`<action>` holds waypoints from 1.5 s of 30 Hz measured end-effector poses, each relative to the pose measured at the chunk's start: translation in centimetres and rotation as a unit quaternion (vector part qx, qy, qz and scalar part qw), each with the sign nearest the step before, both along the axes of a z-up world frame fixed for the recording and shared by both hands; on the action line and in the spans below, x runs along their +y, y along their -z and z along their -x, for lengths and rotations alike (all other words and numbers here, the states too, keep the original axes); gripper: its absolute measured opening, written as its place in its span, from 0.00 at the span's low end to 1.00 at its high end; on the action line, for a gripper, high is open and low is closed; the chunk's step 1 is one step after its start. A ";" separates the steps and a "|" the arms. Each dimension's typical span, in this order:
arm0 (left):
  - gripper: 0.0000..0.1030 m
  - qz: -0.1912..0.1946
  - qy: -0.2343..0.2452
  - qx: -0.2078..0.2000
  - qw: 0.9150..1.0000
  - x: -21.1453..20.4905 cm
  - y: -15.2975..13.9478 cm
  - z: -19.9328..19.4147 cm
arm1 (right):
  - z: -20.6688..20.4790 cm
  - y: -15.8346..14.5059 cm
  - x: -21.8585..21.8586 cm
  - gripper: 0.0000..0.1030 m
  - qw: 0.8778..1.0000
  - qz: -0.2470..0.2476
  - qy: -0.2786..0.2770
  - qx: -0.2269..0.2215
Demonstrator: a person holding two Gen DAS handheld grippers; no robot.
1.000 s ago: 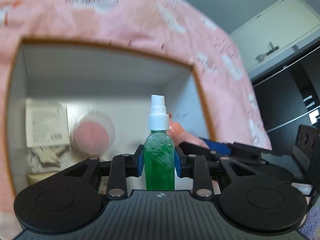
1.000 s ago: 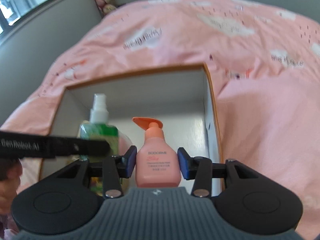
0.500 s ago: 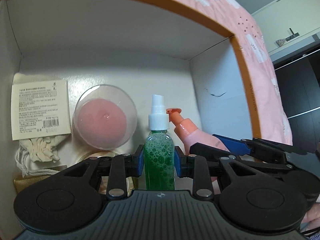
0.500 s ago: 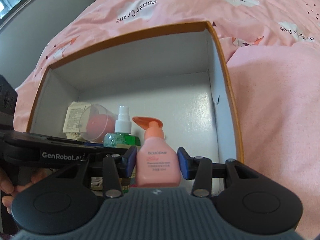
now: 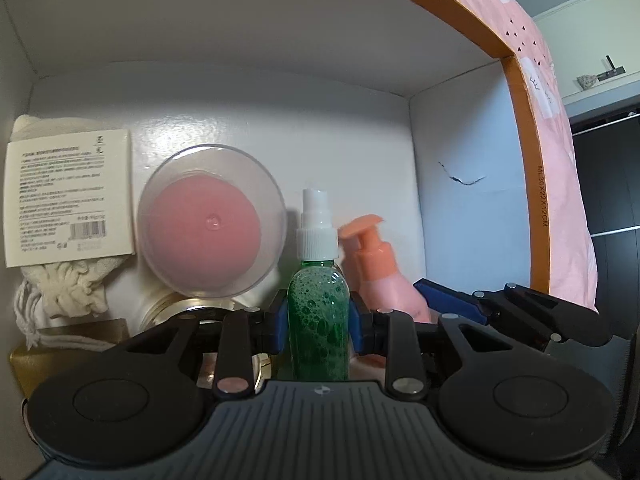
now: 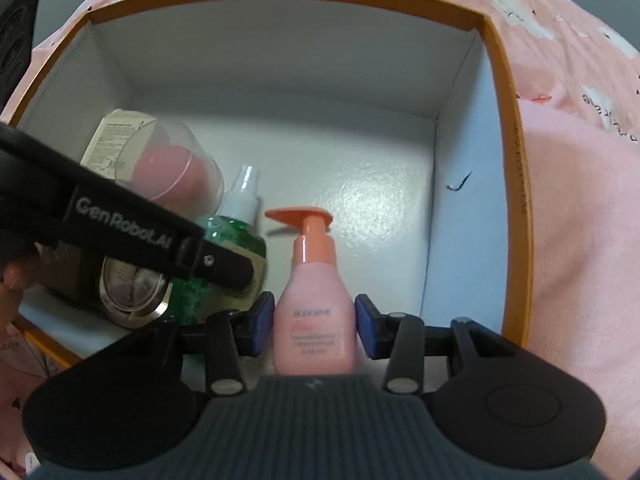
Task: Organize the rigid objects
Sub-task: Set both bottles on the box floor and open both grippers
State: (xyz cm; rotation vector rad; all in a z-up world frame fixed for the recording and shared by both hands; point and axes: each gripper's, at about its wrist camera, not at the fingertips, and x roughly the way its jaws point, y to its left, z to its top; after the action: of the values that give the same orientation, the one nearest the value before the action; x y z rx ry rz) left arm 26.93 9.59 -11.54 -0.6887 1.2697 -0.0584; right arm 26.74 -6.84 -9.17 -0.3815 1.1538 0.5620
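Note:
My left gripper [image 5: 318, 326] is shut on a green spray bottle [image 5: 318, 320] with a white nozzle, held upright inside the white box with an orange rim [image 5: 516, 92]. My right gripper [image 6: 314, 330] is shut on a pink pump bottle [image 6: 314, 320] with an orange pump, also low inside the box [image 6: 280, 0]. In the right wrist view the green bottle [image 6: 236, 240] stands just left of the pink one, partly behind the left gripper's arm. In the left wrist view the pink bottle [image 5: 380, 276] is just right of the green one.
Inside the box at the left lie a clear cup with a pink sponge [image 5: 208, 220], a cream labelled card on a drawstring pouch [image 5: 68, 196], a round glass jar [image 6: 128, 284] and a gold box [image 5: 60, 344]. Pink bedding [image 6: 580, 200] surrounds the box.
Both grippers have gone down into the box with their bottles. The box walls now fill both views and the two bottles stand side by side.

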 end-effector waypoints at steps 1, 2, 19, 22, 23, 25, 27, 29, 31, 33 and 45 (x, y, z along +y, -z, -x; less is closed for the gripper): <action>0.32 0.007 -0.001 0.001 1.000 -0.1 0.1 -0.1 | 0.0 -0.1 -0.1 0.41 1.000 0.000 0.000 -0.001; 0.32 0.014 -0.002 0.002 1.000 -0.2 0.1 -0.4 | 0.0 -0.3 -0.1 0.41 1.000 0.001 -0.003 -0.005; 0.40 -0.051 0.016 -0.012 0.998 -0.7 -2.1 0.2 | 0.2 -1.2 -0.3 0.39 1.000 -0.006 -0.023 -0.003; 0.39 -0.090 0.031 -0.018 0.995 -1.0 -3.1 0.5 | 0.3 -1.3 -0.2 0.38 1.000 -0.006 -0.021 -0.004; 0.33 -0.100 0.035 -0.017 0.994 -1.2 -3.2 0.6 | 0.2 -1.3 -0.3 0.38 1.000 -0.007 -0.021 -0.003; 0.31 -0.106 0.037 -0.012 0.994 -1.3 -3.0 0.6 | 0.1 -1.3 -0.4 0.38 1.000 -0.007 -0.020 -0.002; 0.31 -0.096 0.031 -0.015 0.995 -1.2 -2.8 0.7 | -0.2 -1.3 -0.7 0.38 1.000 -0.007 -0.017 0.002; 0.31 -0.096 0.029 -0.020 0.995 -1.2 -3.0 1.0 | -0.5 -1.2 -0.8 0.36 1.000 -0.008 -0.014 0.002; 0.31 -0.106 0.031 -0.026 0.994 -1.2 -3.2 1.4 | -0.5 -1.2 -0.8 0.36 1.000 -0.008 -0.011 0.000; 0.31 -0.117 0.029 -0.030 0.992 -1.3 -3.5 2.1 | -0.3 -1.2 -0.9 0.35 1.000 -0.012 -0.006 -0.003; 0.31 -0.159 -0.023 -0.113 0.981 -2.7 -7.4 6.9 | 0.2 -1.3 -1.1 0.34 0.999 -0.033 0.012 -0.012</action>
State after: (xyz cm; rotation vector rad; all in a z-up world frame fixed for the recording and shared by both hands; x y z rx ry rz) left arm 20.01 6.93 -4.13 -0.4208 1.0148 0.1004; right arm 26.57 -7.95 -7.90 -0.3156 1.1121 0.5712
